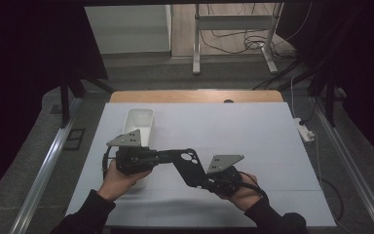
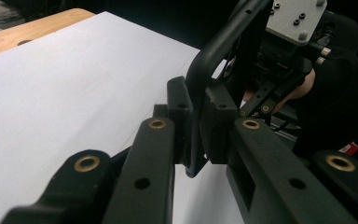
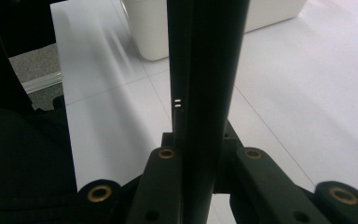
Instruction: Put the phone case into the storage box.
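The white bin (image 1: pixel 140 122) is partly hidden behind the left hand-held gripper (image 1: pixel 161 157); its near end unseen.

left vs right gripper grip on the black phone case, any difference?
The left gripper clamps the black phone case at its camera-hole end; the right gripper clamps the opposite end. The left reaches in level; the right angles up-left from nearer the person. Both are shut on the case, holding it above the table.

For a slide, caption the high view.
Both tools, left and right, grip a black phone case above the white table.

Phone case (image 1: pixel 191 167) between both tongs, bin (image 1: pixel 139 124) behind
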A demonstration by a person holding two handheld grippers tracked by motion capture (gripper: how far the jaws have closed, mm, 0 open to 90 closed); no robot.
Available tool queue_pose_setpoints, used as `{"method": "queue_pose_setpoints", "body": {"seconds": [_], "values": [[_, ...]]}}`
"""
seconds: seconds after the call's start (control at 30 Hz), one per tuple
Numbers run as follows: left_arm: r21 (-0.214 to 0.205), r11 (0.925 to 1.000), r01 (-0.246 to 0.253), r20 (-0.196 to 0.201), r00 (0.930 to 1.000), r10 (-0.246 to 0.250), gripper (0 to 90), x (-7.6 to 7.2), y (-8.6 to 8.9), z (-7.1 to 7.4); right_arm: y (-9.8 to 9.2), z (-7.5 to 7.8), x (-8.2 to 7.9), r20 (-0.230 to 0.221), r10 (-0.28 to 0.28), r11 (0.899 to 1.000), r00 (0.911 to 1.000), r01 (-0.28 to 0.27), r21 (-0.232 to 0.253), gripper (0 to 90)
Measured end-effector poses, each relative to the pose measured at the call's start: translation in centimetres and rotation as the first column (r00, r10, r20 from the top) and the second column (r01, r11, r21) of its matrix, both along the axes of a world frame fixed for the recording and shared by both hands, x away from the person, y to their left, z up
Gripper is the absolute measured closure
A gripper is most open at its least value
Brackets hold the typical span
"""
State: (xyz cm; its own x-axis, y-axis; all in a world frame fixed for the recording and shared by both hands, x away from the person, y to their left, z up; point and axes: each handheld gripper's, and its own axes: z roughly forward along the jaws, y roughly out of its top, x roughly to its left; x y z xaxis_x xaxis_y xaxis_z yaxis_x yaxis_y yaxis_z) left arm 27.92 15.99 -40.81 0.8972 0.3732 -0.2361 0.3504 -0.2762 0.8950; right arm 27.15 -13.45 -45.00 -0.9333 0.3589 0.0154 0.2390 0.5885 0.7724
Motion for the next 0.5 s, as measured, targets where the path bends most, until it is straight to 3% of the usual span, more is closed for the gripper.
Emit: {"method": "queue_pose_setpoints", "body": {"seconds": [0.3,0.5], "values": [[-0.003,0.9996,-0.027,-0.035,0.999,0.027,83.4,-0.04,-0.23,0.15,0.06,-0.12,0.19,-0.005,-0.022,1.0,0.9997,0.022,-0.002,79.6],[-0.002,0.9997,-0.025,-0.033,0.9992,0.025,83.4,-0.19,-0.45,0.36,0.28,-0.16,0.16,0.001,-0.03,1.0,0.9996,0.03,-0.007,67.5]]}}
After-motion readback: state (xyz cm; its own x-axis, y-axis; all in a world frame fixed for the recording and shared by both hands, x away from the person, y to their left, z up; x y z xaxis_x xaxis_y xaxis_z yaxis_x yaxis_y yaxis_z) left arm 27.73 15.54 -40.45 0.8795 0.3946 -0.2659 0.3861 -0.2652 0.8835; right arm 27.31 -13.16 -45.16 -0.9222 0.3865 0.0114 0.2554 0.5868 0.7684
